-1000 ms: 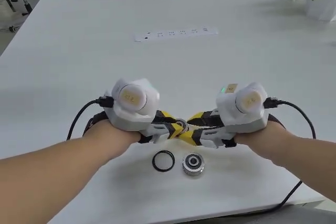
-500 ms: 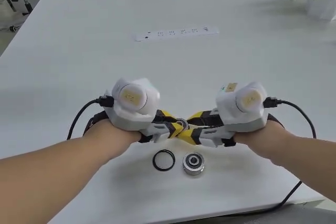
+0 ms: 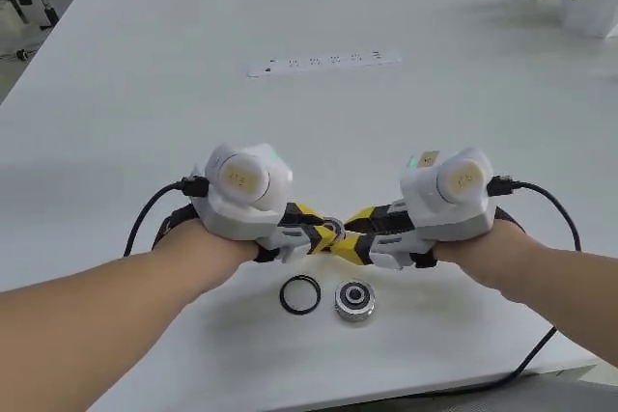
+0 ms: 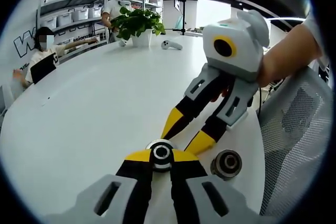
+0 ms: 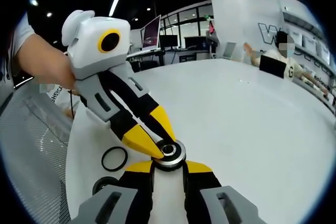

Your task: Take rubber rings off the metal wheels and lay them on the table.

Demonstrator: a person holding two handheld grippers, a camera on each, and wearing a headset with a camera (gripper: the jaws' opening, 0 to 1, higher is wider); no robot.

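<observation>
Holding a wheel (image 5: 171, 152) above the table's (image 3: 435, 94) near edge, we have left gripper (image 4: 160, 157) and right gripper (image 5: 170, 165) both clamped on it, jaws narrowly apart. Its rubber looks light and stretchy, so we'd pinch the outer lip. A ring (image 3: 300, 294) and bare wheel (image 3: 355, 300) lie beneath.

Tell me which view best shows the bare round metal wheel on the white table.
The left gripper view: the bare round metal wheel appears large and whole. The head view shows it whole but small; the right gripper view shows it dark and small beside a jaw.
</observation>
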